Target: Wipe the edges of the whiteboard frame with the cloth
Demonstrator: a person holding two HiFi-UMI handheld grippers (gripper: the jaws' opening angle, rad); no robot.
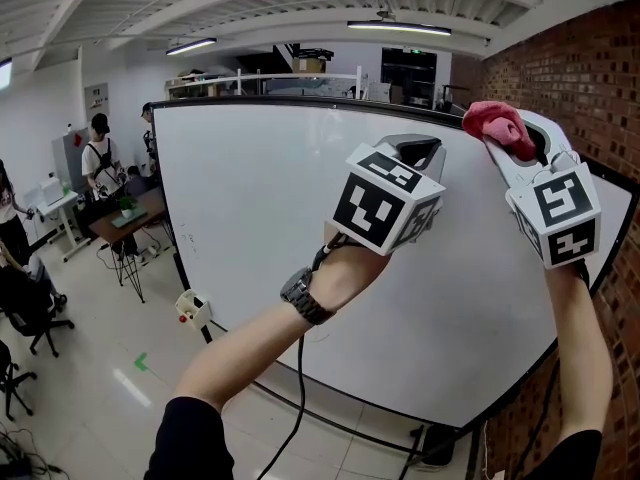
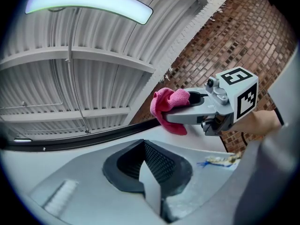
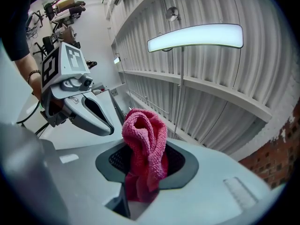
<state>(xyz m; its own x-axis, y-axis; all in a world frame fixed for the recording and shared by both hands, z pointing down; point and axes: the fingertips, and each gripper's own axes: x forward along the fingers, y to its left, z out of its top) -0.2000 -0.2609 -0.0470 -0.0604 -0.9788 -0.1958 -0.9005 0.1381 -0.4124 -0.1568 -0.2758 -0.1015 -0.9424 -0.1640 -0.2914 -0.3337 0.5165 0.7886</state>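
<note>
The whiteboard is large and white with a thin black frame. My right gripper is up at the frame's top edge near the right corner, shut on a pink cloth. The cloth bunches out from between the jaws, and in the left gripper view it rests against the black frame. My left gripper hovers in front of the board's upper middle, to the left of the cloth. It is shut with nothing between its pads.
A brick wall runs close along the board's right side. At the far left are people at desks and an office chair. A small white holder hangs at the board's lower left corner. Ceiling lamps are overhead.
</note>
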